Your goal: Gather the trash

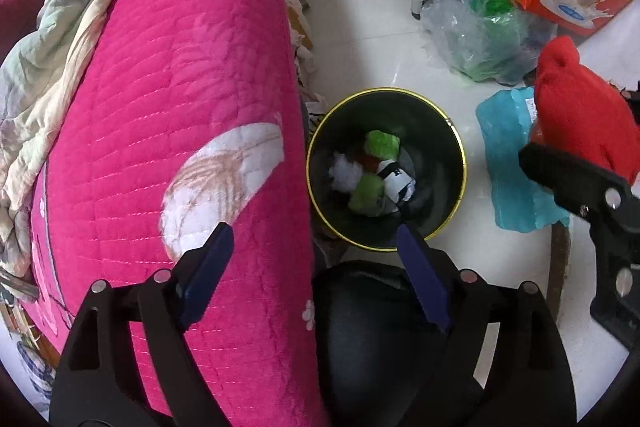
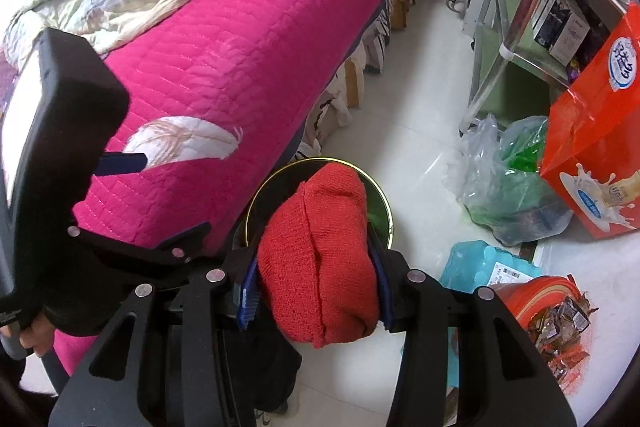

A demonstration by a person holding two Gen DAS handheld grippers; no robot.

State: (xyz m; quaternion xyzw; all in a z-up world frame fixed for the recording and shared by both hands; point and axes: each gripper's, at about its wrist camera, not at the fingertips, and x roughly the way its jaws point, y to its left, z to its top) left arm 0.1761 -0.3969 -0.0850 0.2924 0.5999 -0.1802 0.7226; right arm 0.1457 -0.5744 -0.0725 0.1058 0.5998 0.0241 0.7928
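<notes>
While pointing steeply down beside the pink quilted bed (image 1: 192,75), left gripper (image 1: 316,239) spread wide with nothing between its blue fingers (image 1: 208,267), one over the quilt, the other over the rim of the bin (image 1: 460,147). Black bin with a gold rim on the white floor, touching the bed's edge, holding crumpled green (image 1: 382,143), white (image 1: 343,177) and black-and-white scraps. Right gripper (image 2: 314,263) clamped on a red knitted bundle (image 2: 320,259), pads pressing both its sides, held above the bin. Nearby on the floor: a clear bag of green bottles (image 2: 508,187), a blue plastic pack (image 1: 508,163) with a printed label too small to read, and an orange carton (image 2: 592,131) picturing a milk-drink bottle, its logo script not legible.
</notes>
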